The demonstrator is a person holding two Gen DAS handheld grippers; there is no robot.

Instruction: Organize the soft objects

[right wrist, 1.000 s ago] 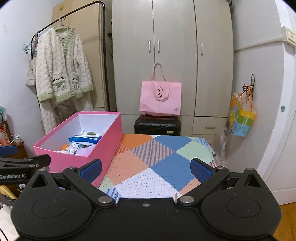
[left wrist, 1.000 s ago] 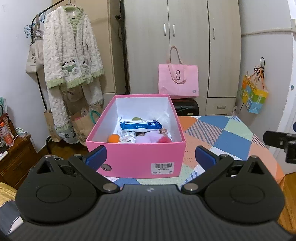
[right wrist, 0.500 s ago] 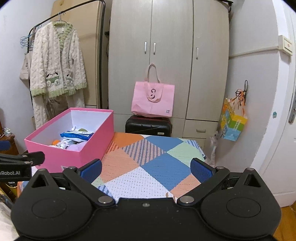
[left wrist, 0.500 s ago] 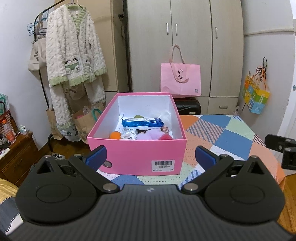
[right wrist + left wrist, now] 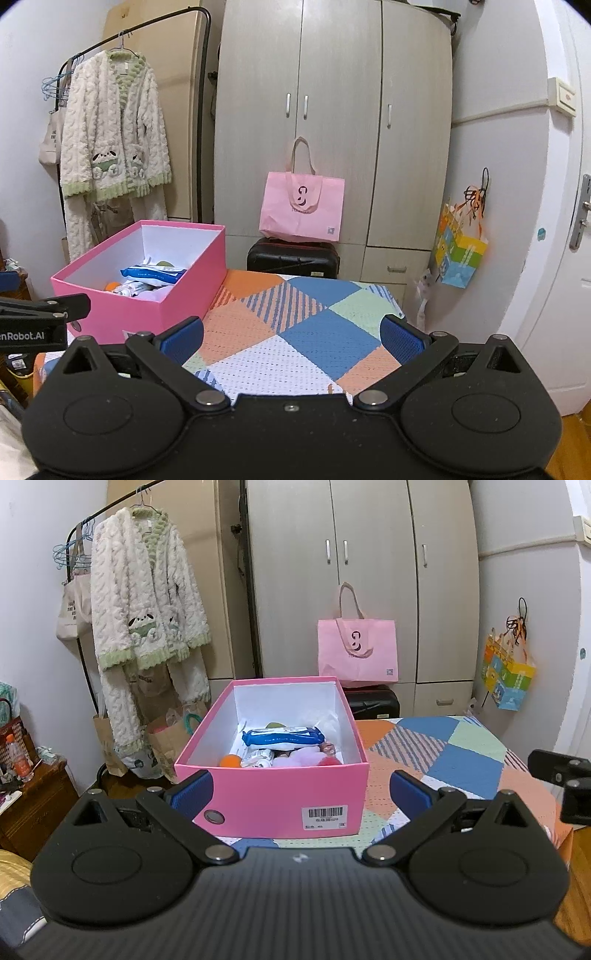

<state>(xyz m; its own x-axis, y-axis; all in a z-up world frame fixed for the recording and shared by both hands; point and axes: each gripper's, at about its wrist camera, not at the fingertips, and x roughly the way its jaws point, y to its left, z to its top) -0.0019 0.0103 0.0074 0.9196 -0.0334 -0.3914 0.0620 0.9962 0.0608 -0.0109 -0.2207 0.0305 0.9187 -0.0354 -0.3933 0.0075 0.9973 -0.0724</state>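
Note:
A pink box (image 5: 258, 797) stands open on the patchwork table cloth (image 5: 458, 753). Inside lie a blue wipes pack (image 5: 282, 737), an orange ball (image 5: 229, 761), a pale purple plush (image 5: 299, 761) and other soft items. My left gripper (image 5: 300, 790) is open and empty, held back from the box's near wall. My right gripper (image 5: 291, 338) is open and empty above the cloth (image 5: 295, 325), to the right of the box (image 5: 155, 306). The wipes pack also shows in the right wrist view (image 5: 153, 273).
A wardrobe (image 5: 332, 110) stands behind, with a pink tote bag (image 5: 301, 206) on a black suitcase (image 5: 291, 258). A fluffy robe (image 5: 144, 602) hangs on a rack at the left. A colourful bag (image 5: 458, 254) hangs at the right wall. A wooden cabinet (image 5: 33, 805) stands at the left.
Both grippers have drawn back and up from the box, which looks smaller and farther. Both stay open and empty.

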